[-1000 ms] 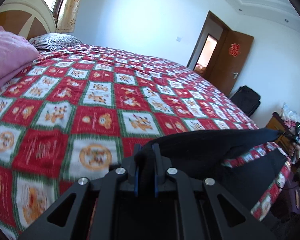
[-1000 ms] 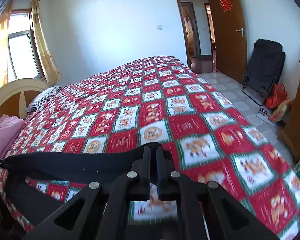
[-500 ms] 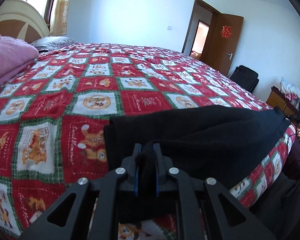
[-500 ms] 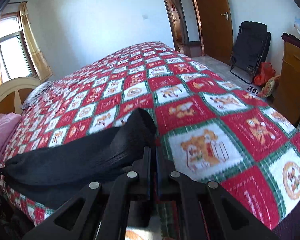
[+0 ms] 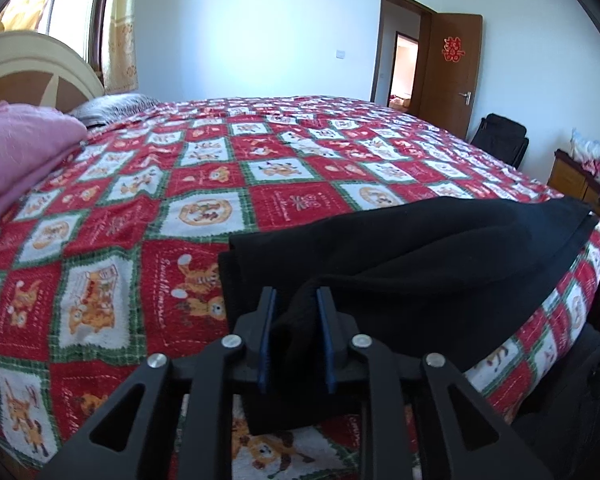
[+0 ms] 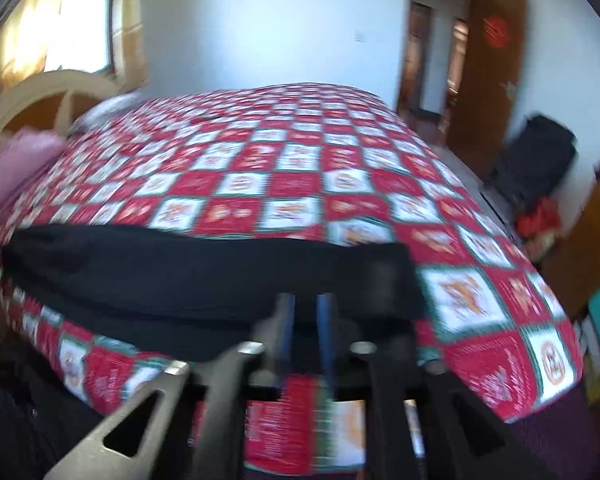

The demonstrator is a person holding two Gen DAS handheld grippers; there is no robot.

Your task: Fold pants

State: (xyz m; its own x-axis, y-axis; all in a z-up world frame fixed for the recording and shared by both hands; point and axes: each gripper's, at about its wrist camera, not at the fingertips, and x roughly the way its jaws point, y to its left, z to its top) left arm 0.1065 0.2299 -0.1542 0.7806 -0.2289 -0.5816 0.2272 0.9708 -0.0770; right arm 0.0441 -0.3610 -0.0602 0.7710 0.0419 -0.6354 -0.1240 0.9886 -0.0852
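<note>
The black pants (image 5: 420, 264) lie folded in a long band across the near edge of the red patterned bedspread (image 5: 204, 168). My left gripper (image 5: 295, 294) still has a bunched ridge of the pants between its blue pads, and its jaws are opening. In the blurred right wrist view the pants (image 6: 180, 276) stretch from the left to just beyond the fingertips. My right gripper (image 6: 306, 300) is drawn back at the bed's edge, its jaws opening, with nothing between the pads and the bedspread (image 6: 300, 184) showing through the gap.
A pink folded blanket (image 5: 16, 152) and a striped pillow (image 5: 112, 106) sit by the headboard (image 5: 32, 64) on the left. A black folding chair (image 5: 500, 140), a wooden cabinet (image 5: 572, 176) and an open door (image 5: 448, 76) stand to the right of the bed.
The pants, stretched in the air between both grippers a second ago, now lie on the bed. The right gripper let go and pulled back. The left gripper's pads have spread apart slightly.
</note>
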